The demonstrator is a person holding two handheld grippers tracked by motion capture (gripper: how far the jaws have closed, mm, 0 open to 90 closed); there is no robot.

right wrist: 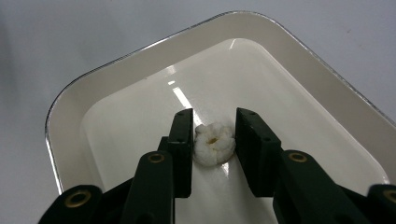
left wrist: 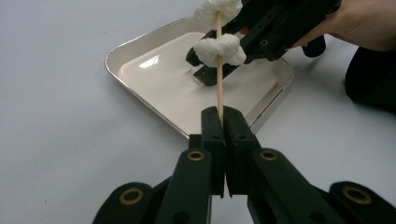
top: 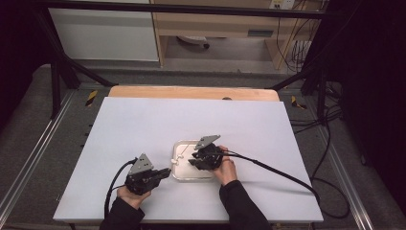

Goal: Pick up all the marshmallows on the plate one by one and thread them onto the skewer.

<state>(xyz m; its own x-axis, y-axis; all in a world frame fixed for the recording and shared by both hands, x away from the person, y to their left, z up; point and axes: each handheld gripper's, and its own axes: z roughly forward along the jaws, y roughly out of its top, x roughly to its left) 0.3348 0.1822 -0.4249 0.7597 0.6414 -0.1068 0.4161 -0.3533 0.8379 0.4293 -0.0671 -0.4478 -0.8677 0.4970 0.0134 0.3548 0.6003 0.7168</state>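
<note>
My left gripper (left wrist: 223, 112) is shut on the lower end of a thin wooden skewer (left wrist: 219, 88). Two white puffy pieces are threaded on the skewer, one (left wrist: 219, 49) partway up and one (left wrist: 217, 9) at the top. The skewer reaches over a shallow white tray (left wrist: 109, 60) with a metal rim. My right gripper (right wrist: 215, 113) is down inside the tray (right wrist: 60, 107). A third white puffy piece (right wrist: 214, 143) lies on the tray floor between its jaws, and both pads touch its sides. In the high view the left gripper (top: 165, 172) is just left of the tray (top: 179, 146) and the right gripper (top: 194, 163) is over it.
The tray sits near the front middle of a white tabletop (top: 143, 124) with a wooden strip (top: 191, 92) along its far edge. A black cable (top: 277, 170) trails right from the right gripper. Black frame posts and floor cables surround the table.
</note>
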